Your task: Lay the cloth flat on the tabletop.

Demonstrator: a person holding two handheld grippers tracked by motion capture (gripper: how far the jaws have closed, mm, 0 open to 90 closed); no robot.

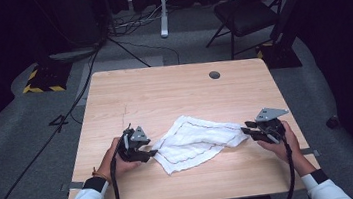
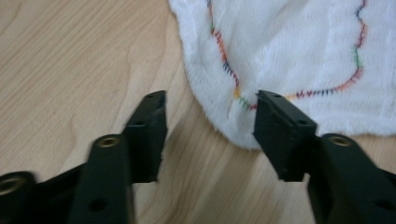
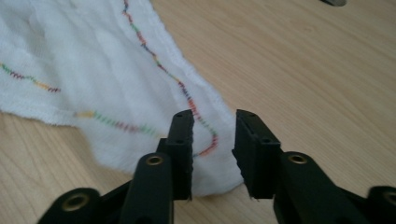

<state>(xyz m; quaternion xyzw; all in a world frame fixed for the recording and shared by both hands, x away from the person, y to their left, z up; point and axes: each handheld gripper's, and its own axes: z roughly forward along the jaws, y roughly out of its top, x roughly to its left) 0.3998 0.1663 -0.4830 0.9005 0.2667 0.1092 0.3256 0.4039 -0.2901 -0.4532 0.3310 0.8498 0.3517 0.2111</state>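
Note:
A white cloth (image 1: 194, 140) with multicoloured stitching along its border lies rumpled on the wooden table (image 1: 163, 91), towards the front. My left gripper (image 1: 153, 152) sits at the cloth's left corner. In the left gripper view the jaws (image 2: 210, 100) stand apart, with the rounded corner of the cloth (image 2: 289, 46) lying flat between them, not pinched. My right gripper (image 1: 244, 131) is at the cloth's right corner. In the right gripper view its jaws (image 3: 215, 116) stand apart over the tip of the cloth (image 3: 93, 70), with a gap on both sides.
A round grommet (image 1: 214, 75) sits in the table's far right part. Beyond the table stand a black chair (image 1: 245, 16) and a white frame leg (image 1: 163, 10). Cables (image 1: 78, 90) run across the grey floor at the left.

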